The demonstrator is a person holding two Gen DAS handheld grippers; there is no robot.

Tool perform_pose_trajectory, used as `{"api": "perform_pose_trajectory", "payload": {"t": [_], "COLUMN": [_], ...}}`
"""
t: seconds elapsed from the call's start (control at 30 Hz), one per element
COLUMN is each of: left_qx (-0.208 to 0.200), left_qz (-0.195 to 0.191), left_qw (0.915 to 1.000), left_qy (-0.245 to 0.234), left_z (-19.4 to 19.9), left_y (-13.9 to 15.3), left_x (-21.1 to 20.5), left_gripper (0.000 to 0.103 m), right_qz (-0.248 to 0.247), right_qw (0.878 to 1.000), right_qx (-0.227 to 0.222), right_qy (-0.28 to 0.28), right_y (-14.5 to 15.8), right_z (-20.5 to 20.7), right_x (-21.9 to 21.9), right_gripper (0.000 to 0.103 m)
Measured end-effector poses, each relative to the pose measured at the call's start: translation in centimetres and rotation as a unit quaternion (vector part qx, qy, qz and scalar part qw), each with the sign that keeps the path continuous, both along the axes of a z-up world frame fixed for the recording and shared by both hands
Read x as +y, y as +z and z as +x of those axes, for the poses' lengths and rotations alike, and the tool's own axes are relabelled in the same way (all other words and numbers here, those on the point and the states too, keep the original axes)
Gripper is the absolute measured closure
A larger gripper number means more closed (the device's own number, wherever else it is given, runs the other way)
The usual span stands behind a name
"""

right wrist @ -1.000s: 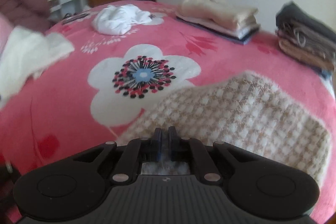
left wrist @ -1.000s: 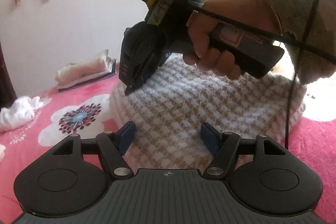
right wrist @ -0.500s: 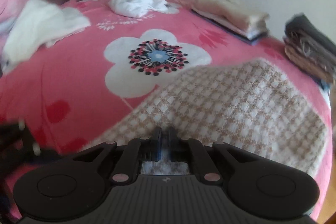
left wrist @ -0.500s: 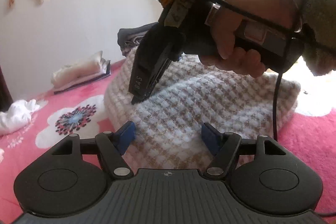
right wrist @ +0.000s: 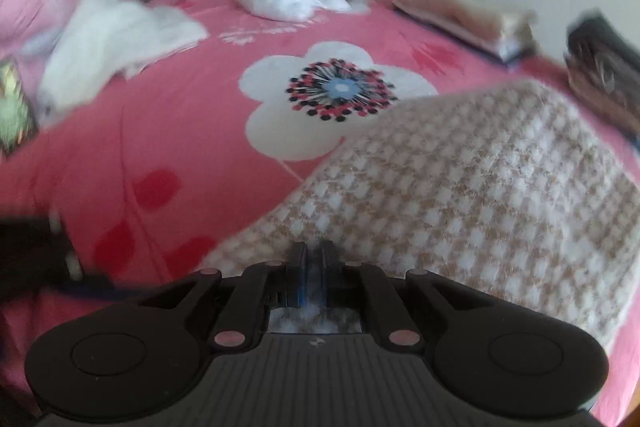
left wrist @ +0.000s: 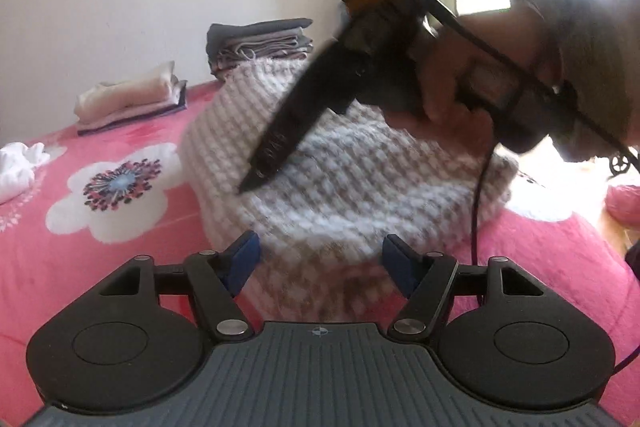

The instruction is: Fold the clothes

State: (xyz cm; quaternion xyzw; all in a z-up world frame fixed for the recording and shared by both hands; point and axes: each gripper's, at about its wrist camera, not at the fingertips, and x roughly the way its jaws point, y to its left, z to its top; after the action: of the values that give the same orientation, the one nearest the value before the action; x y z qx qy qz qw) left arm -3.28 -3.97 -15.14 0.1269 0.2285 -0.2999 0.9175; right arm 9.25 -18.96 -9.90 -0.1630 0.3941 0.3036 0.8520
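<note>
Between and beyond the left gripper's point(left wrist: 318, 261) spread, empty fingers, the checked knit garment point(left wrist: 360, 187) lies heaped on the pink bedspread point(left wrist: 80, 267). In the right view, the right gripper point(right wrist: 313, 277) is pinched tight on its near edge. The garment looks soft, thick and floppy; grasp hems or corners.

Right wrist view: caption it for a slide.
Right gripper shut on checked garment, over pink floral bedspread.
</note>
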Motion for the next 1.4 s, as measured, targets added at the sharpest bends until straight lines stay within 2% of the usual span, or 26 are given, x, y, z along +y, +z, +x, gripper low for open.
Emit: {"api": "perform_pose_trajectory", "payload": {"t": [0.23, 0.3, 0.37, 0.43, 0.53, 0.7, 0.77, 0.83, 0.93, 1.03, 1.13, 1.23, 1.33, 1.4], "left_qx": [0.000, 0.017, 0.016, 0.010, 0.022, 0.034, 0.035, 0.029, 0.015, 0.013, 0.038, 0.069, 0.079, 0.076], "left_qz": [0.007, 0.009, 0.007, 0.012, 0.011, 0.021, 0.025, 0.030, 0.040, 0.041, 0.025, 0.019, 0.026, 0.032], "left_qw": [0.9999, 0.9998, 0.9998, 0.9998, 0.9997, 0.9989, 0.9984, 0.9980, 0.9979, 0.9978, 0.9973, 0.9950, 0.9937, 0.9934], "left_qy": [-0.011, -0.009, -0.006, -0.011, -0.004, 0.024, 0.038, 0.047, 0.048, 0.049, 0.057, 0.070, 0.075, 0.080], "left_z": [-0.4, -0.1, -0.1, -0.3, -0.3, -0.1, 0.2, 0.3, 0.6, 1.4, 2.8, 3.7, 3.9, 3.9], "left_y": [-0.4, -0.6, -0.7, -0.7, -0.7, -1.1, -1.2, -1.0, -0.4, 0.2, 0.7, 0.9, 1.3, 2.0], "left_x": [0.1, 0.1, 0.5, 0.7, 1.3, 2.9, 3.5, 4.0, 4.6, 5.1, 5.8, 6.2, 6.7, 7.1], "left_gripper": [0.033, 0.033, 0.034, 0.034, 0.034, 0.035, 0.035, 0.035, 0.034, 0.036, 0.040, 0.044, 0.045, 0.045], "right_qz": [0.034, -0.009, 0.015, 0.007, -0.019, 0.013, -0.015, -0.005, 0.014, 0.006, 0.043, 0.064, 0.068, 0.081], "right_qw": [0.999, 0.999, 0.999, 0.999, 0.999, 0.998, 0.998, 0.998, 0.999, 0.999, 0.992, 0.982, 0.977, 0.973], "right_qx": [-0.002, 0.010, 0.021, 0.018, 0.002, 0.000, 0.014, 0.004, 0.012, -0.046, -0.085, -0.083, -0.095, -0.091], "right_qy": [0.022, 0.037, 0.034, 0.037, 0.050, 0.054, 0.060, 0.060, 0.033, 0.013, -0.078, -0.155, -0.180, -0.197], "right_y": [4.7, 1.2, -0.5, -0.2, 1.0, 4.0, 1.0, -0.9, 0.7, 3.4, 5.8, 4.3, -0.5, -0.6], "right_z": [-1.5, -1.7, -1.3, -1.4, -2.2, -3.8, -4.4, -5.2, -5.2, -6.4, -6.4, -5.8, -5.7, -5.5], "right_x": [1.2, 1.7, 0.8, 1.1, 1.6, 0.8, 0.9, 0.3, -0.1, -1.4, -5.4, -8.7, -9.9, -10.1], "right_gripper": [0.098, 0.098, 0.099, 0.100, 0.099, 0.098, 0.100, 0.102, 0.102, 0.100, 0.100, 0.100, 0.101, 0.101]}}
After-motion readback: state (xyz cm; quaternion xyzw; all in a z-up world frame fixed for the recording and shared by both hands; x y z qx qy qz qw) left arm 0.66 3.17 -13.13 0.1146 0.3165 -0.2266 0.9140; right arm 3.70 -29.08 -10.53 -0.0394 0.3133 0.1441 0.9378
